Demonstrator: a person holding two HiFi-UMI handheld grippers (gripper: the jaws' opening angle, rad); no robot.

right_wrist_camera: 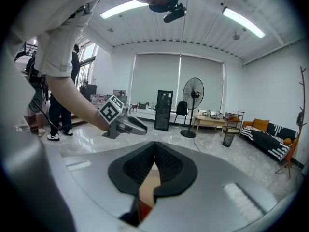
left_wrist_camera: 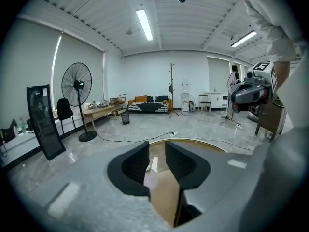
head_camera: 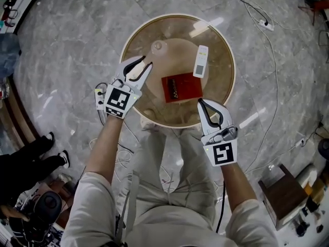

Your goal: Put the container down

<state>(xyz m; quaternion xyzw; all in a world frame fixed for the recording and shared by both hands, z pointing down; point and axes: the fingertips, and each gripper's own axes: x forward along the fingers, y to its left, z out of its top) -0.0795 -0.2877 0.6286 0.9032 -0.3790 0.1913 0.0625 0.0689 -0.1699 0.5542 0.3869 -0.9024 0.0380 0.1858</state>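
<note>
A flat red container [head_camera: 182, 87] lies on the round wooden table [head_camera: 229, 50], near its middle, with neither gripper on it. My left gripper [head_camera: 145, 62] hovers over the table's left part, to the left of the container; its jaws stand apart with only the tabletop showing between them [left_wrist_camera: 157, 146]. My right gripper [head_camera: 201, 102] is at the table's near edge, just right of the container's near corner, and its jaws meet at the tips [right_wrist_camera: 154, 146] with nothing in them. A sliver of the red container [right_wrist_camera: 144, 210] shows under the right jaws.
A white remote-like bar [head_camera: 200, 61] lies on the table right of the container, and a small pale round thing [head_camera: 158, 46] lies at the back left. Cables and a power strip [head_camera: 264, 23] run over the marble floor. A wooden stool [head_camera: 281, 194] stands at the lower right.
</note>
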